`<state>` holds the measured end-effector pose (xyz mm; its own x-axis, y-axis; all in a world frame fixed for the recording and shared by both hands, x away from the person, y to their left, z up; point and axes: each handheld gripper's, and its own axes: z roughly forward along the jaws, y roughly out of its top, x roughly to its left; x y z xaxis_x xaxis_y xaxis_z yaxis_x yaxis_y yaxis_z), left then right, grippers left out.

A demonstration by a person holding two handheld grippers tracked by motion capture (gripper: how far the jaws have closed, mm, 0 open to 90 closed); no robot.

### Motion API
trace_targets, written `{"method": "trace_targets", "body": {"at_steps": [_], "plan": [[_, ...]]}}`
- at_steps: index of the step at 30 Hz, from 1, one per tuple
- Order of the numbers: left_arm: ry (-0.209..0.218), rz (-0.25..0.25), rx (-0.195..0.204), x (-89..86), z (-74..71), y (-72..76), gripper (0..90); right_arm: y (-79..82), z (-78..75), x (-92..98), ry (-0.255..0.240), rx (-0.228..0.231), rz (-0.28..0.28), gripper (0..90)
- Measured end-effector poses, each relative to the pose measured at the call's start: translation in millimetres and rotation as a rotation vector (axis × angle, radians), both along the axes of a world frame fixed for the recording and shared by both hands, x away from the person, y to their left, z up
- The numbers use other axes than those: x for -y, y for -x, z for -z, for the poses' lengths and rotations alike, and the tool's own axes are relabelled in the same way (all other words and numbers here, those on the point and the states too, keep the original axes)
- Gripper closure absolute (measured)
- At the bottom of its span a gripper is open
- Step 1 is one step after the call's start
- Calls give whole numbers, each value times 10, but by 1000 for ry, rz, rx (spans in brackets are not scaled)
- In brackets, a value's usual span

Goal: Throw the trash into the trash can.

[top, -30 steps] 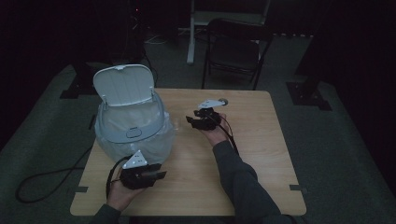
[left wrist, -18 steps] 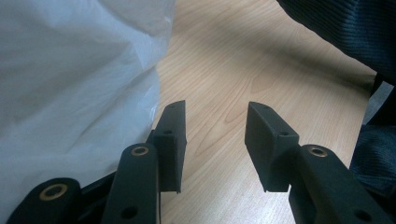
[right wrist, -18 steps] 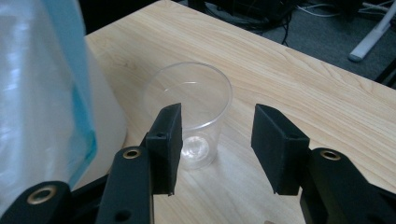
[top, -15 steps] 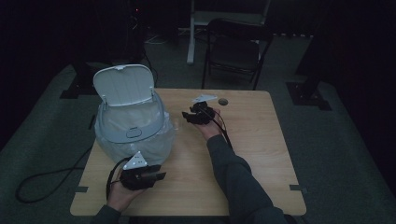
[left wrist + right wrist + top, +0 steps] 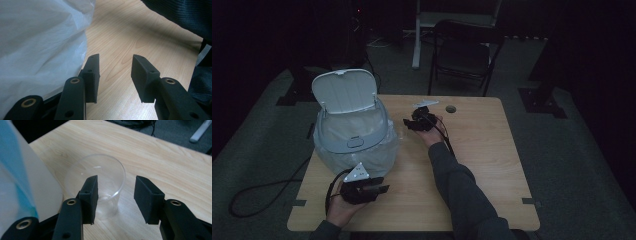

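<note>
A clear plastic cup (image 5: 101,186) stands upright on the wooden table (image 5: 482,150), close beside a white bin (image 5: 354,137). The bin's lid (image 5: 344,92) is up and a thin plastic bag (image 5: 37,37) lines it. My right gripper (image 5: 408,124) points left at the bin, jaws open. In the right gripper view (image 5: 116,200) the cup sits just beyond the fingertips, its near side partly behind the left pad, and neither pad presses on it. My left gripper (image 5: 384,189) rests near the front edge beside the bag, open (image 5: 115,75) and holding nothing.
The bin's side (image 5: 22,185) is close on the left of the right gripper. A dark sleeve (image 5: 180,15) crosses the table's middle. A round hole (image 5: 450,108) is in the far part of the table. A folding chair (image 5: 464,50) stands behind, and a cable (image 5: 257,192) lies on the floor at left.
My right gripper has moved left and a little away from me, closer to the bin. The left gripper has stayed in place.
</note>
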<state>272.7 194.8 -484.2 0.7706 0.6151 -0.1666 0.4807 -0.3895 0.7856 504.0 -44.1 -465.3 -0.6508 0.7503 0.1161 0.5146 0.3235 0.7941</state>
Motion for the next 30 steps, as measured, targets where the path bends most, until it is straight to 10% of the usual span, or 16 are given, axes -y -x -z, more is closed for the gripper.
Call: {"method": "trace_targets", "body": {"at_steps": [30], "plan": [[0,-8,-4,-7,13,2,597,255,147,207,5,-22,-104,854]]}}
